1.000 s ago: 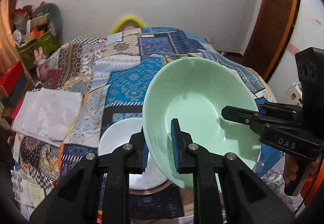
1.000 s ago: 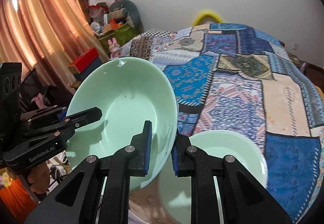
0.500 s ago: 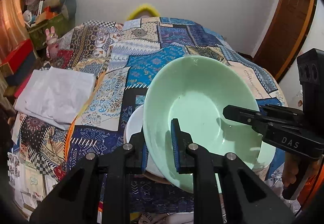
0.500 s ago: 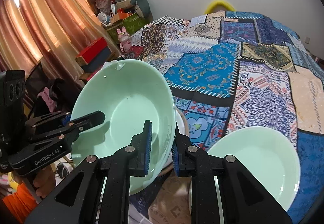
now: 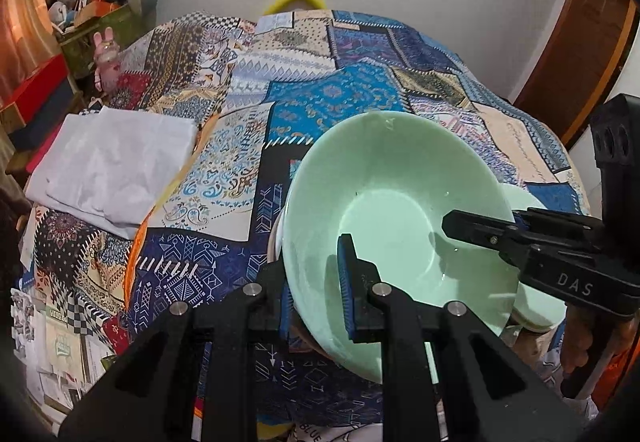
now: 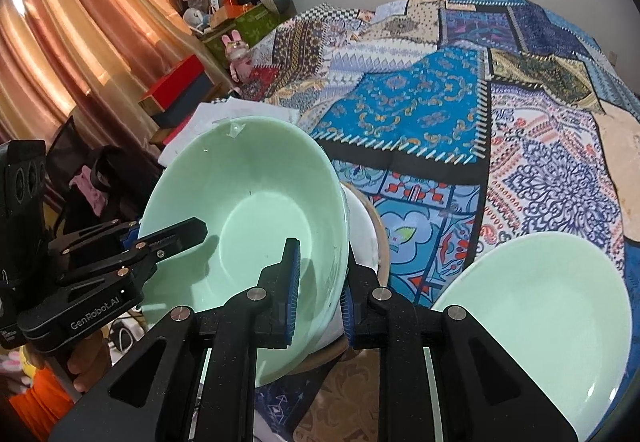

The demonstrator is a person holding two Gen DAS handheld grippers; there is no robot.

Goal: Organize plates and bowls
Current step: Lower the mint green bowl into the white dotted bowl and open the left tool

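Both grippers are clamping one green bowl (image 5: pixel 392 226) by opposite rims: the left gripper (image 5: pixel 316 290) and the right gripper (image 6: pixel 318 294) are carrying it tilted above a white dish (image 6: pixel 362 230) on the patchwork cloth (image 6: pixel 420 102). They seem to be stacking. Next, I judge, it needs levelling and lowering squarely before either releases. Another green bowl (image 6: pixel 536 318) is waiting nearby.
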